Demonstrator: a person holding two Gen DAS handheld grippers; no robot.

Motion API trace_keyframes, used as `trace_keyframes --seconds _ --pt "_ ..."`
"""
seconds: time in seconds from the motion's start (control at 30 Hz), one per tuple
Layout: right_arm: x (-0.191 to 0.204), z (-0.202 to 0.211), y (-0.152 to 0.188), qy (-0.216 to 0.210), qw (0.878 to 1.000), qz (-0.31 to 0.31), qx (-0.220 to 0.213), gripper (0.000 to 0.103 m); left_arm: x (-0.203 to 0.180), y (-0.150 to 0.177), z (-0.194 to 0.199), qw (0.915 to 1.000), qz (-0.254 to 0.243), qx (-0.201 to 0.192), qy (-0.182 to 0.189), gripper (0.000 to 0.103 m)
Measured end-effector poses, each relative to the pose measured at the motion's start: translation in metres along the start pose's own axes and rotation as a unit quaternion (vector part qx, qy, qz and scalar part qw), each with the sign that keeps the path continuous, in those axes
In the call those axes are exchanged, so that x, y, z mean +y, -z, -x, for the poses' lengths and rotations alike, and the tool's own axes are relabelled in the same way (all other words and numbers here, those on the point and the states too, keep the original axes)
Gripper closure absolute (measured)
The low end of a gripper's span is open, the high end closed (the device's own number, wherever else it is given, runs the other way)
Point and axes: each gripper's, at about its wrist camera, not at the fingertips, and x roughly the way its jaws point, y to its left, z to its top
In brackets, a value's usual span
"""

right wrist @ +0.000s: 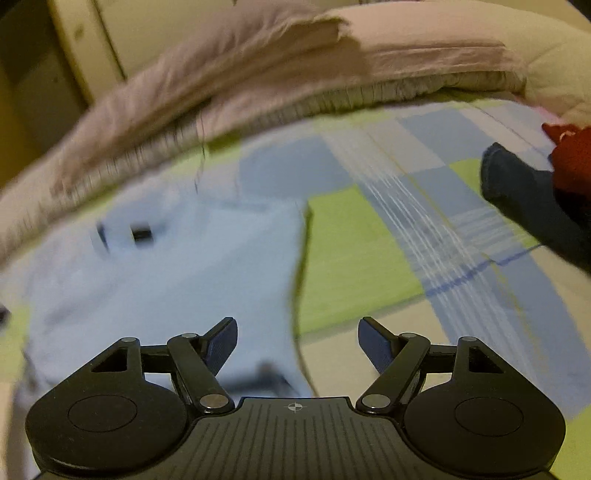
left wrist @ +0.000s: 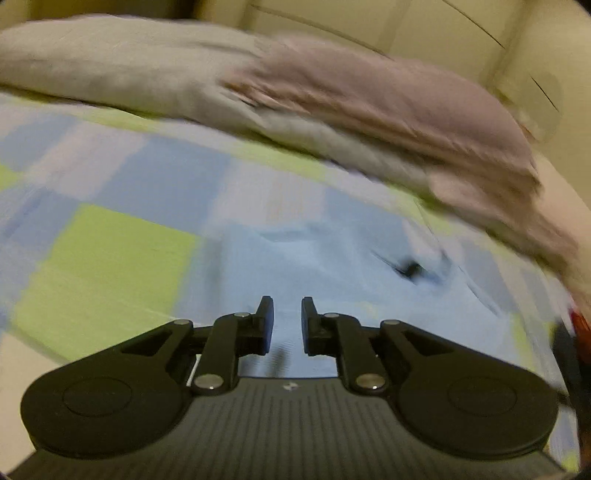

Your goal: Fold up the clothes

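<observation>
A light blue garment [left wrist: 325, 266] with a small dark label lies flat on the checked bedsheet [left wrist: 110, 258]. My left gripper [left wrist: 287, 321] hovers over its near part, jaws open by a narrow gap with nothing between them. In the right wrist view the same blue garment [right wrist: 177, 266] fills the lower left, its right edge running down toward my right gripper [right wrist: 297, 339]. That gripper is wide open and holds nothing; its left finger is over the cloth and its right finger over the sheet. Both views are motion-blurred.
A pink and grey quilt [left wrist: 332, 96] is heaped along the far side of the bed, seen too as the quilt [right wrist: 258, 74] at the top of the right view. A dark navy garment [right wrist: 528, 206] and a red one [right wrist: 572, 158] lie at the right. Cream wardrobe doors [left wrist: 424, 29] stand behind.
</observation>
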Motion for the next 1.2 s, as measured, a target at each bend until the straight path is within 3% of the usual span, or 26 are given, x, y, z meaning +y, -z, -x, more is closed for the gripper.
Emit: trace_keyframes --seconds 0.07,0.1,0.2,0.3,0.37,0.43,0.53,0.7,0.8,0.93,1.0,1.07,1.13,1.2 --pt "0.001 -0.008 -0.005 -0.017 1.0 -0.014 -0.012 0.027 -0.004 0.001 -0.006 0.9998 -0.015 0.005 0.009 0.09" --pt "0.004 -0.017 -0.005 -0.018 1.0 -0.008 -0.009 0.034 -0.007 0.001 -0.009 0.9996 -0.023 0.008 0.014 0.09" --pt "0.011 -0.048 -0.003 -0.001 0.999 0.027 0.046 0.041 -0.013 0.003 -0.017 0.9985 -0.046 0.016 0.028 0.09" --pt "0.005 -0.046 -0.003 0.014 0.998 0.038 0.055 0.041 -0.017 0.004 -0.02 0.9971 -0.064 0.019 0.038 0.081" --pt "0.0 -0.03 -0.005 0.007 0.998 0.027 0.05 0.041 -0.001 0.005 0.012 0.9982 -0.042 0.014 0.04 0.083" --pt "-0.007 -0.007 0.0 -0.027 0.998 0.004 0.053 0.041 0.017 0.009 0.037 0.9987 -0.008 0.021 0.046 0.081" --pt "-0.014 0.027 0.019 -0.057 0.995 -0.021 0.077 0.041 0.053 0.035 0.073 0.9956 0.058 0.056 0.047 0.077" --pt "-0.033 0.082 0.075 -0.061 0.989 -0.063 0.115 0.041 0.091 0.094 0.108 0.9835 0.124 0.121 0.053 0.074" --pt "-0.044 0.109 0.112 -0.047 0.985 -0.125 0.113 0.041 0.108 0.123 0.109 0.9769 0.141 0.139 0.08 0.074" --pt "-0.046 0.143 0.158 -0.033 0.975 -0.205 0.083 0.041 0.123 0.138 0.114 0.9758 0.127 0.123 0.129 0.074" --pt "-0.041 0.155 0.181 -0.021 0.972 -0.225 0.069 0.041 0.122 0.147 0.126 0.977 0.095 0.132 0.138 0.074" --pt "-0.029 0.167 0.195 -0.004 0.974 -0.22 0.055 0.041 0.119 0.158 0.14 0.9772 0.054 0.148 0.142 0.074" --pt "-0.015 0.174 0.199 0.019 0.98 -0.187 0.071 0.041 0.114 0.167 0.158 0.9756 0.023 0.166 0.141 0.074" --pt "-0.001 0.18 0.202 0.041 0.983 -0.154 0.086 0.041 0.115 0.168 0.168 0.9757 0.039 0.163 0.141 0.074"
